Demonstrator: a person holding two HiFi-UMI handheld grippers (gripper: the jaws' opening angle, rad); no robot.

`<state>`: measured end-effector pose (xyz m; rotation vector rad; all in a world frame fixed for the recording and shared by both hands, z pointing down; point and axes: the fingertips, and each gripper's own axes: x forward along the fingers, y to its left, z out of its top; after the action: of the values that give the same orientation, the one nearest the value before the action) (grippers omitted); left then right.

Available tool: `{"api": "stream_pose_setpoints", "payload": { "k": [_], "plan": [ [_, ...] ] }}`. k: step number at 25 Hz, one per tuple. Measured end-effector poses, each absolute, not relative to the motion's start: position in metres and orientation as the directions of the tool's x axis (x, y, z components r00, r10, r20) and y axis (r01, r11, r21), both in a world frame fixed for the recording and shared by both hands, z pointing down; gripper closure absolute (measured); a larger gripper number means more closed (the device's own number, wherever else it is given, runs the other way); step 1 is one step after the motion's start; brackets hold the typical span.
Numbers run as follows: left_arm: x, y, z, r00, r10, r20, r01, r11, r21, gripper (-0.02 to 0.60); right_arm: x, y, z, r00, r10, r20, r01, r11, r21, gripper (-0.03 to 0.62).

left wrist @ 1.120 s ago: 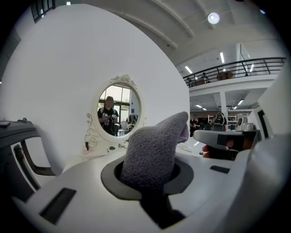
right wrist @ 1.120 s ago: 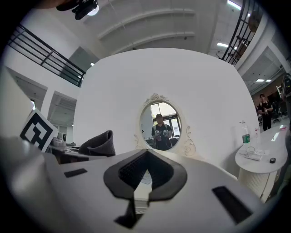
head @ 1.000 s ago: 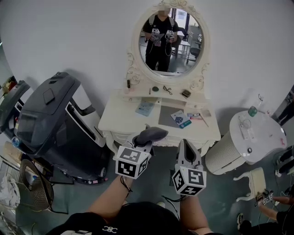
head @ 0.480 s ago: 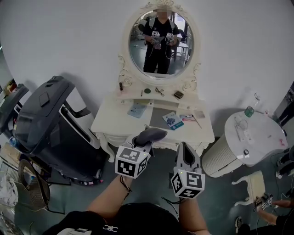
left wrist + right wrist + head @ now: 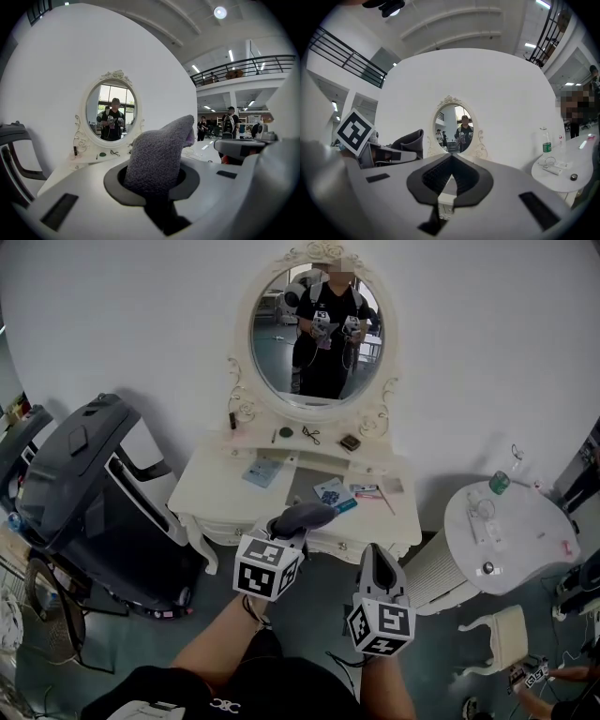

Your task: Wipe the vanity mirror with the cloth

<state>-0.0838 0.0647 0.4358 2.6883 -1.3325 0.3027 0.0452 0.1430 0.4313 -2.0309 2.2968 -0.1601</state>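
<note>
Head view shows a white counter (image 5: 225,491) against a white wall, with the oval vanity mirror (image 5: 314,334) at its back edge. Small clutter there is too tiny to name. The left gripper (image 5: 287,538) has its jaws clamped on the grey cloth (image 5: 302,516), well apart from the mirror. The right gripper (image 5: 377,564) has its jaws closed and empty.

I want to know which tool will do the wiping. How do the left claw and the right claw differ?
The left claw is shut on a grey cloth that sticks out past its tips; the right claw is shut on nothing. In the head view the left claw is held further forward than the right claw. Both face the vanity mirror, neither touching it.
</note>
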Motion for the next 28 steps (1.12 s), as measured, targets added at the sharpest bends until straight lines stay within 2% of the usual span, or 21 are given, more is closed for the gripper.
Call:
{"api": "stream_pose_setpoints", "payload": {
  "k": [7, 16, 21, 28],
  "plan": [
    [-0.069, 0.006, 0.44, 0.592, -0.773, 0.229, -0.8, -0.599, 0.046, 0.506, 0.062, 0.103, 0.439, -0.111, -0.993, 0.038, -0.99, 0.107, -0.097, 0.583],
    [-0.072, -0.139, 0.424, 0.554, -0.81, 0.195, -0.832, -0.545, 0.102, 0.506, 0.08, -0.014, 0.429, -0.095, -0.993, 0.07, -0.992, 0.089, -0.093, 0.583],
    [-0.097, -0.23, 0.386, 0.5, -0.852, 0.155, -0.865, -0.484, 0.134, 0.506, 0.07, -0.085, 0.417, -0.111, -0.991, 0.074, -0.991, 0.105, -0.08, 0.583],
    [-0.146, -0.34, 0.288, 0.373, -0.928, 0.022, -0.928, -0.373, 0.001, 0.506, 0.053, -0.161, 0.422, -0.148, -0.984, 0.094, -0.986, 0.14, -0.094, 0.583]
  ]
}}
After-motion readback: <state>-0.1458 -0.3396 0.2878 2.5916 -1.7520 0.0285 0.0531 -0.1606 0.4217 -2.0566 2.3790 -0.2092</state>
